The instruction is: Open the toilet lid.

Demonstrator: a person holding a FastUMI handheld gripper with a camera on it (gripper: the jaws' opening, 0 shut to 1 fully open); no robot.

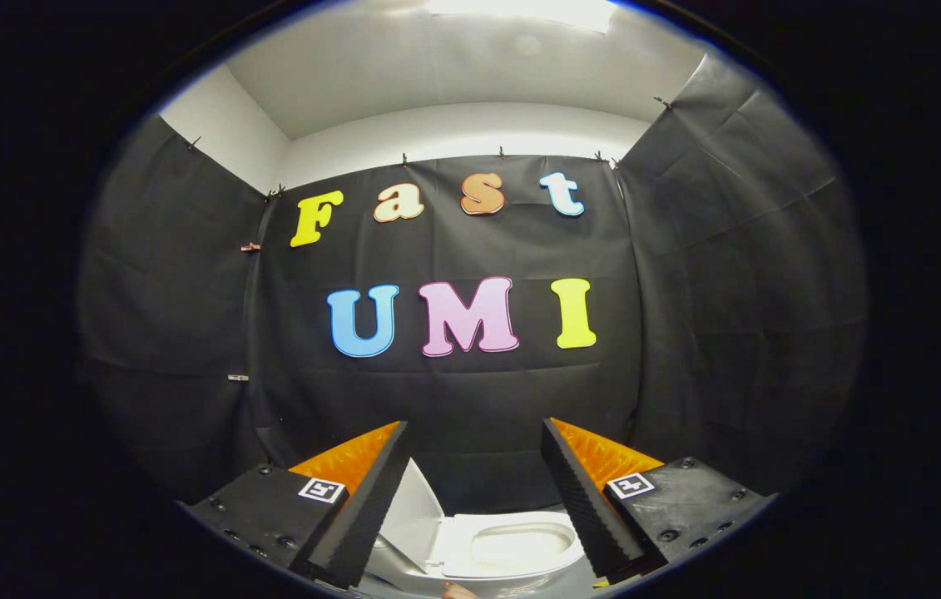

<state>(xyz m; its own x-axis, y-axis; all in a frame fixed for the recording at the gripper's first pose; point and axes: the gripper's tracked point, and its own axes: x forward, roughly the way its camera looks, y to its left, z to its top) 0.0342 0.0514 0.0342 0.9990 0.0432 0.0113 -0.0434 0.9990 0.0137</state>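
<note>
a pale grey floor (578,574) shows as a thin strip low between the fingers of the gripper (474,433), which stand wide apart with nothing held. a white toilet (512,545) stands directly on that floor. beside the toilet, on its right, a bare sliver of floor runs up to the black cloth wall. the toilet lid (412,516) is raised and tilted at the toilet's left side, and the seat and bowl lie open. the toilet's base and its contact with the floor cannot be made out.
</note>
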